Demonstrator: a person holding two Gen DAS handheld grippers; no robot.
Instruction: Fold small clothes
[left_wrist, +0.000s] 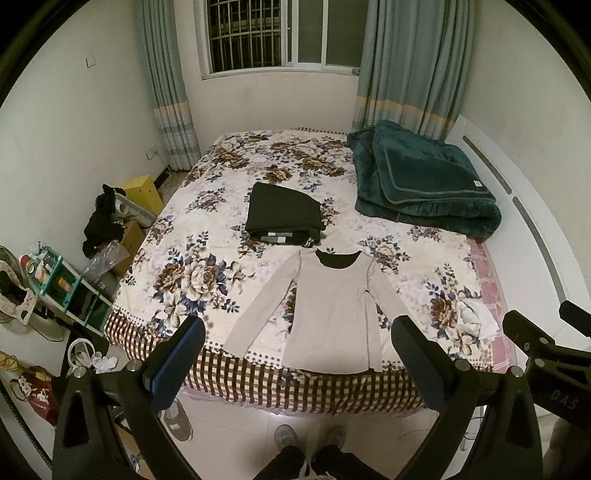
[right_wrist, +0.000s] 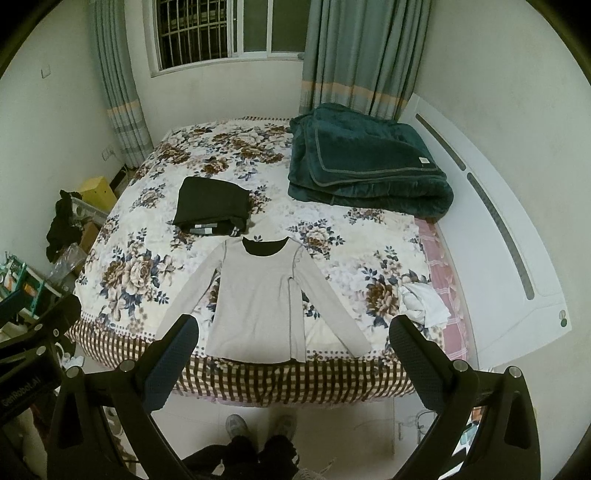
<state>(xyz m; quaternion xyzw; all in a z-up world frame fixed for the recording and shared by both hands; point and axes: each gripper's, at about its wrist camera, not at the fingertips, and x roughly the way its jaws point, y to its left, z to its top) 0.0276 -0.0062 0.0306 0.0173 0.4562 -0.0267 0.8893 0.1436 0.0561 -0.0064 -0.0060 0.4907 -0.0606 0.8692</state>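
Observation:
A light grey long-sleeved top (left_wrist: 332, 310) (right_wrist: 258, 299) lies flat and spread out near the front edge of the floral bed (left_wrist: 207, 273) (right_wrist: 140, 273), its sleeves angled outward. Behind it sits a folded pile of black clothes (left_wrist: 282, 214) (right_wrist: 212, 205). A crumpled white garment (left_wrist: 474, 317) (right_wrist: 424, 302) lies to the right. My left gripper (left_wrist: 299, 332) hangs open above the bed's front edge, holding nothing. My right gripper (right_wrist: 293, 332) is open too, empty, well above the top.
A folded dark teal blanket (left_wrist: 424, 177) (right_wrist: 369, 162) fills the bed's back right. Boxes, a shelf and bags clutter the floor on the left (left_wrist: 74, 280). A white headboard (right_wrist: 517, 229) runs along the right. A person's shoes (left_wrist: 310, 439) stand on the tiled floor by the bed.

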